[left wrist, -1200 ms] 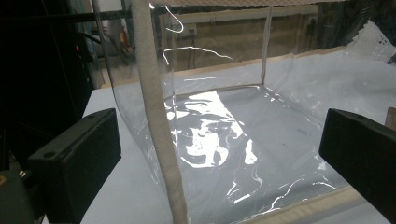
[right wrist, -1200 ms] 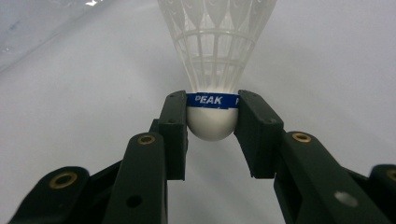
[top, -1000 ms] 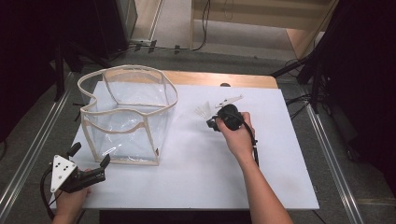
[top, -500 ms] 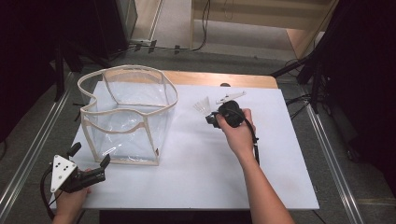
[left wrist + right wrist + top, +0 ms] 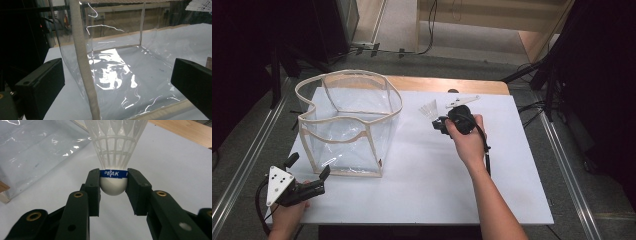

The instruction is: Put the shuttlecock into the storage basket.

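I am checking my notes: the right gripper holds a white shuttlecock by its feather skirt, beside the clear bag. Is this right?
Not quite. The right gripper holds the white shuttlecock by its rounded cork head, at the blue band, not by the skirt; the right gripper view shows the jaws pressing on it. It is beside the clear bag.

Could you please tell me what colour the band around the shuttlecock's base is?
Blue with white lettering, on the shuttlecock; clearest in the right gripper view.

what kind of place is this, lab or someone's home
Most likely a lab or workshop set up for recording, not a home. A white table stands on a grey floor between metal rails, with cables trailing behind it, and dark stands around it. A hand-held right gripper pinches a shuttlecock.
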Motion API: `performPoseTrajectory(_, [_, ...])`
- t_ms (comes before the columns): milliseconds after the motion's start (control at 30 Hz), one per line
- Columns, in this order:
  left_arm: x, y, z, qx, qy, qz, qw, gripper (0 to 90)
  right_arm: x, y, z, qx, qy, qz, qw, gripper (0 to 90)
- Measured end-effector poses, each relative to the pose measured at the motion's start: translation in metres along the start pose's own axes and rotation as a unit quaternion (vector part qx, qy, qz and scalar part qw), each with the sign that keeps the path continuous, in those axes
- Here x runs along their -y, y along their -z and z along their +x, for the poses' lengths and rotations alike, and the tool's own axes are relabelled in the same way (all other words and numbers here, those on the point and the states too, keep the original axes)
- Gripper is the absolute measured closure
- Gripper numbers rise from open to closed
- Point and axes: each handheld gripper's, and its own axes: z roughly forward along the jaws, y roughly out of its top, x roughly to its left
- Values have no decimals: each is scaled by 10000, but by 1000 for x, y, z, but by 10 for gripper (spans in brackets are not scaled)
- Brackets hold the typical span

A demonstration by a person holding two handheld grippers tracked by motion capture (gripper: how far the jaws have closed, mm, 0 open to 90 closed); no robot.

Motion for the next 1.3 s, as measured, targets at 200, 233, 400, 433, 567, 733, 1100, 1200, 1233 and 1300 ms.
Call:
performPoseTrajectory(200, [0,0,0,-3,1,1,10000,0,-6,5,2,-2,19,-78,10000,624])
performPoseTrajectory(233, [0,0,0,-2,0,0,10000,0,-7,6,3,-7,43,-89,10000,624])
performPoseTrajectory(400, [0,0,0,-6,-2,0,10000,0,-12,11,5,-16,82,-168,9998,624])
performPoseTrajectory(433, [0,0,0,-7,3,3,10000,0,-13,12,5,-16,69,-178,9998,624])
performPoseTrajectory(567, [0,0,0,-10,0,1,10000,0,-16,16,7,-20,79,-265,9996,624])
performPoseTrajectory(733, [0,0,0,-8,1,2,10000,0,-19,19,8,-108,65,-354,9993,625])
performPoseTrajectory(1100, [0,0,0,-2,-14,4,10000,0,-24,26,11,-102,47,-589,9982,624])
performPoseTrajectory(1200, [0,0,0,-4,-13,3,10000,0,-25,27,13,-105,43,-645,9979,624])
performPoseTrajectory(1233, [0,0,0,0,-11,1,10000,0,-26,27,13,-104,63,-672,9977,623])
performPoseTrajectory(1300, [0,0,0,0,-13,2,10000,0,-27,28,14,-103,56,-709,9974,624])
